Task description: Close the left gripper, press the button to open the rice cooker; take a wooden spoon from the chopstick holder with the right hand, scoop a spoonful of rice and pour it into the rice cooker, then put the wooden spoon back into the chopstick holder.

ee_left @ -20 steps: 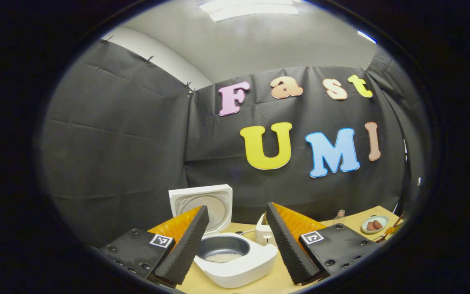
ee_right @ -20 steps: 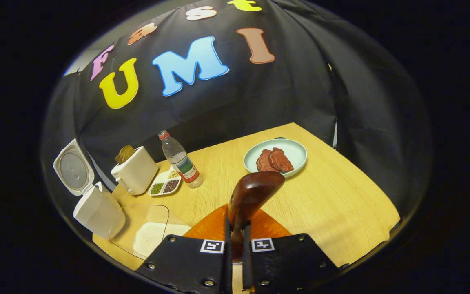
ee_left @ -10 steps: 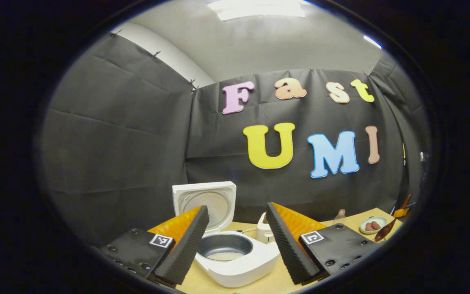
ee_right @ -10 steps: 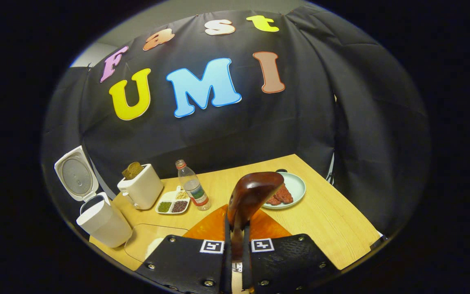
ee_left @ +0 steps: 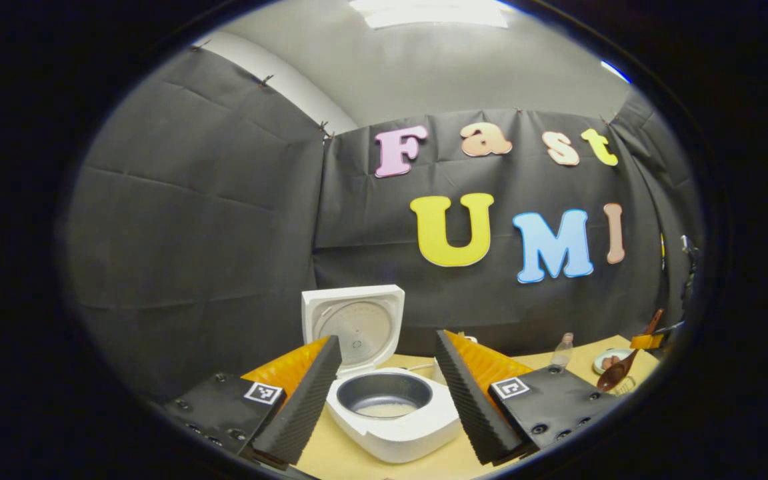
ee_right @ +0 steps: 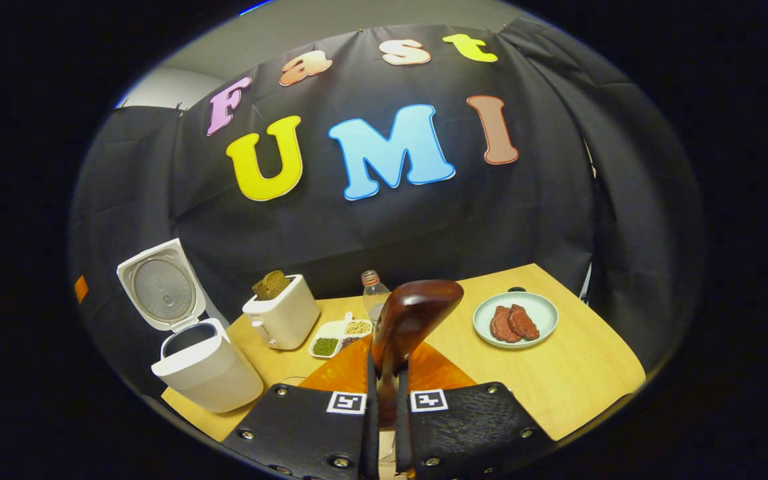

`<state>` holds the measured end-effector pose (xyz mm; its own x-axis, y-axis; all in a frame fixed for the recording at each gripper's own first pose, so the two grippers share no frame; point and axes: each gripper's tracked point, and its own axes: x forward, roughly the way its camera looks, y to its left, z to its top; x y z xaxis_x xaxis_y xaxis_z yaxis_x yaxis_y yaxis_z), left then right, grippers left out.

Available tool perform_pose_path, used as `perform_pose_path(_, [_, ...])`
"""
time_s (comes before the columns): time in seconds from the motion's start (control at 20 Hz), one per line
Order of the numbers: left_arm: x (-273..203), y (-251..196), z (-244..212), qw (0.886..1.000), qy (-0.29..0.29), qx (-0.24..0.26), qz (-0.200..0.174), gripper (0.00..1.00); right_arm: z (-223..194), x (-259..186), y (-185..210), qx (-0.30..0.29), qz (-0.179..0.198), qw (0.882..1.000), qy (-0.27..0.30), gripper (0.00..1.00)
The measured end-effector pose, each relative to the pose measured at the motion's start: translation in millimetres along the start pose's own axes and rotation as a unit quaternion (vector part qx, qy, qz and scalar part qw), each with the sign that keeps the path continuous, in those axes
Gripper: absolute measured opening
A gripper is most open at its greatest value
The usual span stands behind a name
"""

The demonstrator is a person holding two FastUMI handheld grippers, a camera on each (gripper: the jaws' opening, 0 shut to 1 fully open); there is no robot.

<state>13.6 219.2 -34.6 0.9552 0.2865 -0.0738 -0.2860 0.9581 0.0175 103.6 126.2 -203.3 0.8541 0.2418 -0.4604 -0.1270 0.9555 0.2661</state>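
Observation:
The white rice cooker (ee_left: 394, 427) stands open on the table, its lid (ee_left: 355, 325) upright, with a little rice at the bottom of the grey pot (ee_left: 384, 402). My left gripper (ee_left: 384, 400) hovers in front of it, open, nothing between its fingers. My right gripper (ee_right: 384, 393) is shut on the handle of the dark wooden spoon (ee_right: 416, 320), whose bowl rises above the table; whether it carries rice is hidden. The cooker (ee_right: 205, 372) sits to that gripper's left. Far right in the left gripper view, the spoon (ee_left: 614, 375) hangs in the other gripper.
On the wooden table (ee_right: 577, 373) stand a white toaster (ee_right: 284, 319) with bread, a sectioned dish (ee_right: 334, 337) of beans, a plastic bottle (ee_right: 374, 291) and a pale plate (ee_right: 544, 313) with slices of meat. Black cloth walls close the back and sides.
The right gripper has pulled back and tilted up with the spoon; the rice tray has slid out of its view. The cooker has drifted rightward in the left gripper view.

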Motion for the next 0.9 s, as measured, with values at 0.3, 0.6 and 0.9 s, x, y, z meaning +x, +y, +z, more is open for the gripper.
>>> perform_pose_path(0.3, [-7,22,-18,1.0,0.02,-0.012,0.007,0.98,-42,30,21,-0.043,-0.003,0.999,0.017,0.1])
perform_pose_path(0.6, [-14,41,-26,0.999,0.028,0.018,0.009,0.96,-87,65,45,-0.076,0.006,0.996,0.036,0.1])
perform_pose_path(0.9, [-23,52,-37,0.999,0.041,0.035,0.01,0.98,-107,83,69,-0.084,0.019,0.996,0.034,0.1])
